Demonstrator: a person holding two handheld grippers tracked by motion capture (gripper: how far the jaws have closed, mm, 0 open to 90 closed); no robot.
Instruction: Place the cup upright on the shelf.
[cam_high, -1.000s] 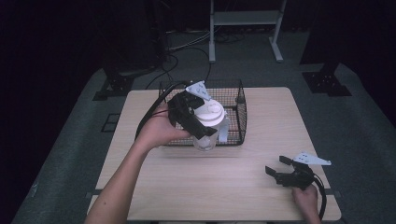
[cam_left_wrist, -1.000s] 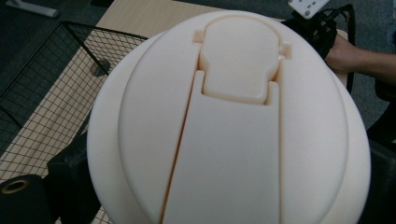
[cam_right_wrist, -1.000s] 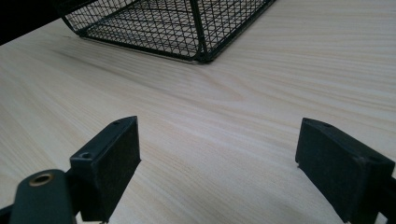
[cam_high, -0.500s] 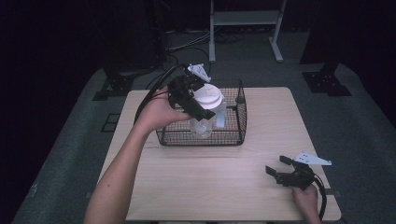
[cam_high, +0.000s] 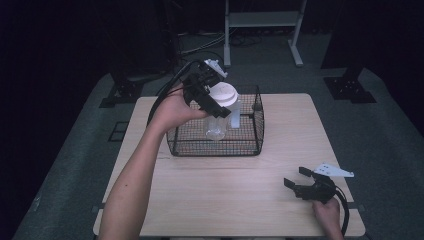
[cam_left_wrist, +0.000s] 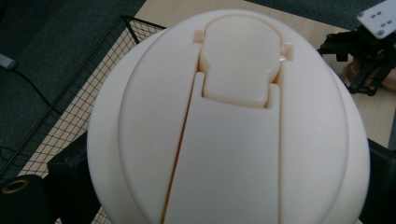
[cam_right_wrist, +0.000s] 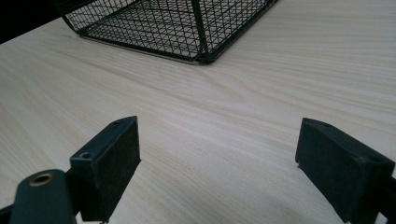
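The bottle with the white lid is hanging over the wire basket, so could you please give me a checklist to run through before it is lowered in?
1. Grip: the left hand-held gripper is shut on the bottle just under its white lid: ok.
2. Position: in the high view the bottle appears to sit within the wire basket outline: ok.
3. Landing spot: the basket floor seen around the bottle looks bare, but the part directly beneath it is hidden: cannot tell.
4. Lid closed: the flip cap lies flush in the left gripper view: ok.
5. Other hand: the right hand-held gripper is open, low over the table and apart from the basket: ok.
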